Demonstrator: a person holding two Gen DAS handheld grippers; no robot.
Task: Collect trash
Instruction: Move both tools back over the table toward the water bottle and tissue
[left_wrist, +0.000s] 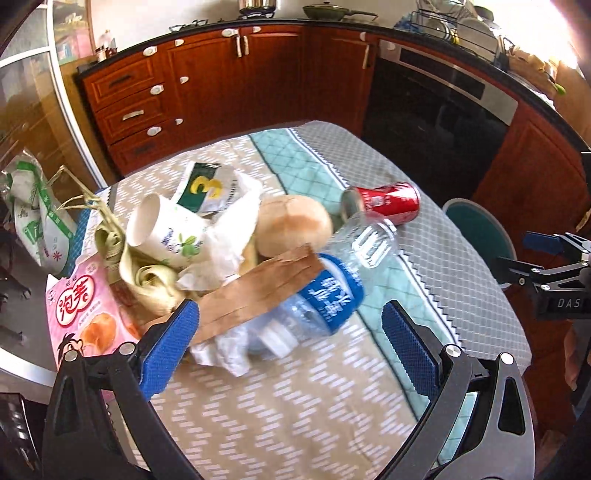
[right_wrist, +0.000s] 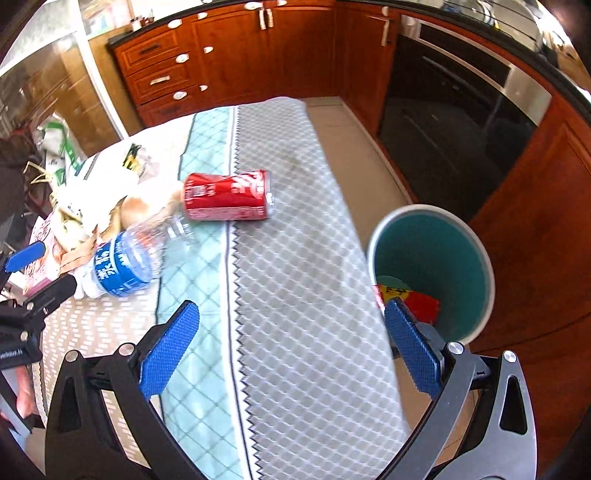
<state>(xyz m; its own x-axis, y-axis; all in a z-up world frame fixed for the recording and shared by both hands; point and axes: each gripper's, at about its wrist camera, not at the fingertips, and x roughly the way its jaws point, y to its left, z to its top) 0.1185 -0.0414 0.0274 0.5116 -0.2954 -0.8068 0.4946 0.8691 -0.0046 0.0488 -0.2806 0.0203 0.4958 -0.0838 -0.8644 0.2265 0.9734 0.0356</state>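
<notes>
Trash (left_wrist: 221, 254) lies heaped on the quilted table (left_wrist: 332, 387): paper cup, crumpled brown bag, clear plastic bottle, red can (right_wrist: 229, 195). Only the right view shows the round bin's (right_wrist: 480, 258) teal inside. Both grippers' (left_wrist: 290, 343) (right_wrist: 291, 345) ribbed blue fingers stand wide, empty.

The bottle's (left_wrist: 325, 284) neck end lies under a brown paper bag (left_wrist: 258, 291) and crumpled tissue (left_wrist: 225, 350), so no cap shows. The bun (left_wrist: 293, 225) is partly behind the bag. A pink packet (left_wrist: 85, 314) disappears behind the left gripper's finger. In the right wrist view the bin (right_wrist: 476, 258) has its near wall hidden by the cloth's (right_wrist: 295, 295) edge, and the scraps inside (right_wrist: 417, 302) are too small to identify. The trash pile there is washed out by glare.
</notes>
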